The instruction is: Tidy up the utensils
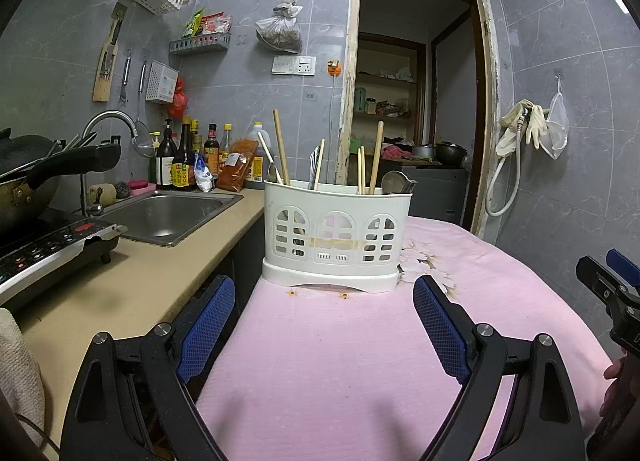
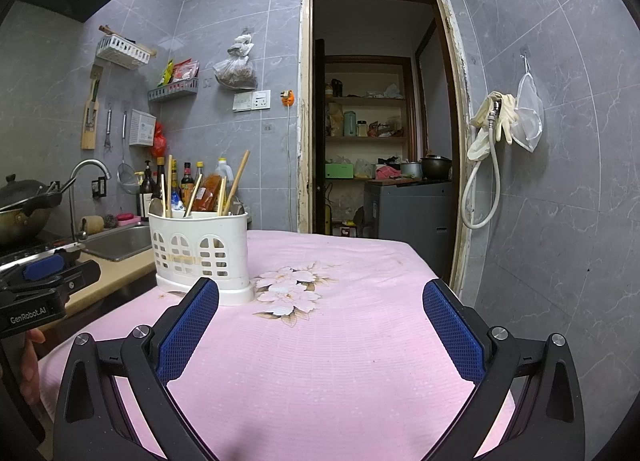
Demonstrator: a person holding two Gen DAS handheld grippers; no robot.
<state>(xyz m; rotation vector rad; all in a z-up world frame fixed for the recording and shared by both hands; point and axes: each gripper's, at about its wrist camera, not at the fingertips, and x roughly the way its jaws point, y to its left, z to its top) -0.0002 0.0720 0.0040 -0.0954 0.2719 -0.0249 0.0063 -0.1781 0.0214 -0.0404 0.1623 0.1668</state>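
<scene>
A white plastic utensil holder (image 1: 336,237) stands on the pink tablecloth (image 1: 328,353). It holds wooden chopsticks (image 1: 281,147), metal spoons (image 1: 394,182) and other utensils in its compartments. My left gripper (image 1: 325,297) is open and empty, just in front of the holder. In the right wrist view the holder (image 2: 201,251) stands ahead to the left. My right gripper (image 2: 321,301) is open and empty over the cloth (image 2: 328,341), to the right of the holder. The right gripper also shows at the left wrist view's right edge (image 1: 612,289).
A beige counter (image 1: 132,281) with a steel sink (image 1: 168,215), an induction cooker (image 1: 48,249) and a wok (image 1: 24,177) lies to the left. Sauce bottles (image 1: 184,161) stand behind the sink. An open doorway (image 2: 380,121) is behind the table.
</scene>
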